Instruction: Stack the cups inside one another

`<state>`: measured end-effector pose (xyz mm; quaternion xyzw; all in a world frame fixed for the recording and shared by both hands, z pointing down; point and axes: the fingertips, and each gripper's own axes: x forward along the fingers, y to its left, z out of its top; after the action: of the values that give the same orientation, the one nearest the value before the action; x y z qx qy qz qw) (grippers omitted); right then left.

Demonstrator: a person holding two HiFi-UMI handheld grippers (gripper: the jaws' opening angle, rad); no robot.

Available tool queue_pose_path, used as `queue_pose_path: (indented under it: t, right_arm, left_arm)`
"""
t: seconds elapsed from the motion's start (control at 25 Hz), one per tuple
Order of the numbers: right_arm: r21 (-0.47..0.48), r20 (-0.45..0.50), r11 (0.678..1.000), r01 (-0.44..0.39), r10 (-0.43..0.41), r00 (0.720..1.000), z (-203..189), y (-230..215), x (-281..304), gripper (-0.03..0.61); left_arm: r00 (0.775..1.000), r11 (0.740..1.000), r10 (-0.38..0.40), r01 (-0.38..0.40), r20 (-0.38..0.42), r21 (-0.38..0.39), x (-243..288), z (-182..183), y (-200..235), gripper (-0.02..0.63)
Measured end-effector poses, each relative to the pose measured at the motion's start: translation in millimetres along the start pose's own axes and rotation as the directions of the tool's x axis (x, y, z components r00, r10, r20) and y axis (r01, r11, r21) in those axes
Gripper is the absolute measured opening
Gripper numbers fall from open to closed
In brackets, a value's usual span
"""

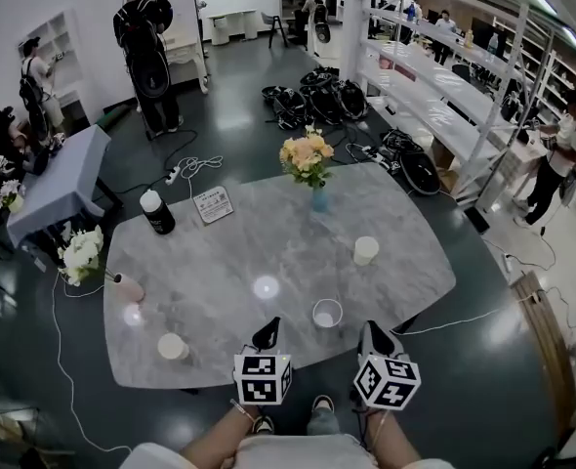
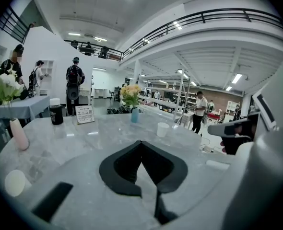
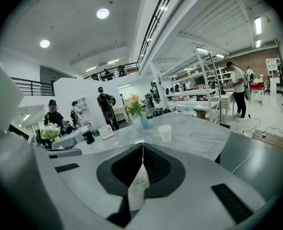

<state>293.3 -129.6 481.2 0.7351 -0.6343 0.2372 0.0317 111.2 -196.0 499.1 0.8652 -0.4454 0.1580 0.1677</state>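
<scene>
Three white paper cups stand apart on the grey marble table (image 1: 220, 272). One cup (image 1: 366, 250) is at the right, one open-topped cup (image 1: 327, 313) is near the front edge, and one cup (image 1: 172, 346) is at the front left. My left gripper (image 1: 266, 335) hovers over the front edge, left of the near cup, with its jaws shut and empty (image 2: 141, 143). My right gripper (image 1: 374, 337) is just right of that cup, also shut (image 3: 142, 145), with only a pale sliver showing in the gap below its tips. The far cup (image 3: 165, 132) lies ahead of it.
A blue vase of flowers (image 1: 312, 169) stands at the table's far edge. A black bottle (image 1: 157, 212) and a card (image 1: 213, 204) are at the back left, and a pink vase (image 1: 127, 286) is at the left. People, shelving and cables surround the table.
</scene>
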Motion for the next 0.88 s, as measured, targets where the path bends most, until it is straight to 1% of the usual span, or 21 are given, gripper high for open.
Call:
queue_pose_path:
  t: [0.12, 0.36, 0.6, 0.88]
  right_arm:
    - [-0.021, -0.017, 1.000, 0.001, -0.001, 1.000, -0.5, -8.7, 9.8, 0.008]
    - [-0.018, -0.035, 1.000, -0.018, 0.018, 0.999, 2.9, -26.2, 36.8, 0.009]
    - [-0.028, -0.067, 0.999, -0.032, 0.030, 0.997, 3.2, -48.5, 73.7, 0.009]
    - [-0.057, -0.082, 0.997, -0.056, 0.051, 0.995, 13.0, -69.5, 118.3, 0.011]
  left_arm:
    - [1.000, 1.000, 0.002, -0.002, -0.011, 0.004, 7.5, -3.1, -1.1, -0.003]
    - [0.999, 1.000, 0.019, -0.020, -0.036, -0.016, 25.1, -9.4, 1.7, -0.003]
    - [0.994, 0.997, 0.068, -0.071, -0.083, -0.036, 45.5, -24.0, 14.1, -0.003]
    - [0.987, 0.990, 0.126, -0.132, -0.100, -0.052, 65.3, -28.7, 27.2, -0.003]
